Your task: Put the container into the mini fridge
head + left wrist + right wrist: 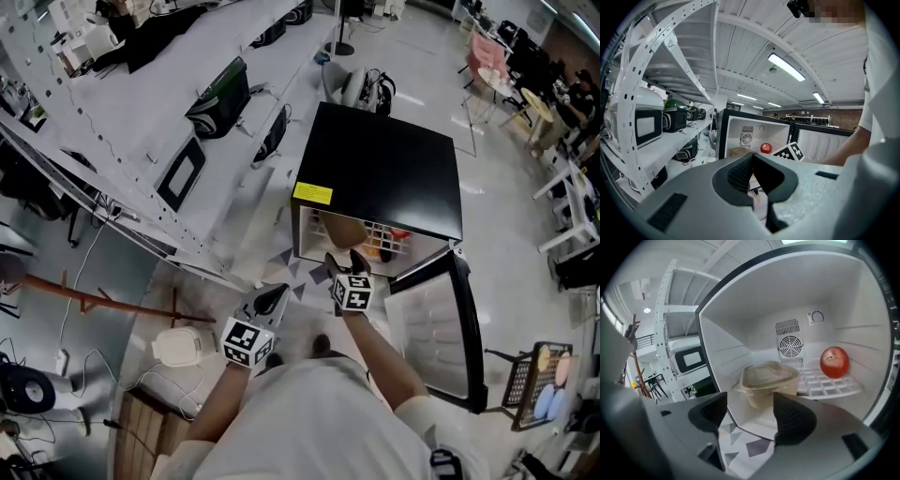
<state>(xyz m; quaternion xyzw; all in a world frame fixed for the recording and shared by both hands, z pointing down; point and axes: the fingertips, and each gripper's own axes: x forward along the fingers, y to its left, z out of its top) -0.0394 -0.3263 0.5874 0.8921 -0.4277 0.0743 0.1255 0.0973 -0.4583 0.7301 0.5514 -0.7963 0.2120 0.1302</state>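
Container [768, 380] sits in mini fridge [384, 169], outstretched right tongs [750, 412] wide before it; left tongs [751, 180] closed, hanging back.

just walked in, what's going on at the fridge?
A person works two handheld grippers at an open mini fridge. The container already sits inside it, left of an apple. The right gripper is at the fridge mouth, jaws apart and gripping nothing; the container lies just beyond them. The left gripper hangs back, jaws together and empty. The door stands open.
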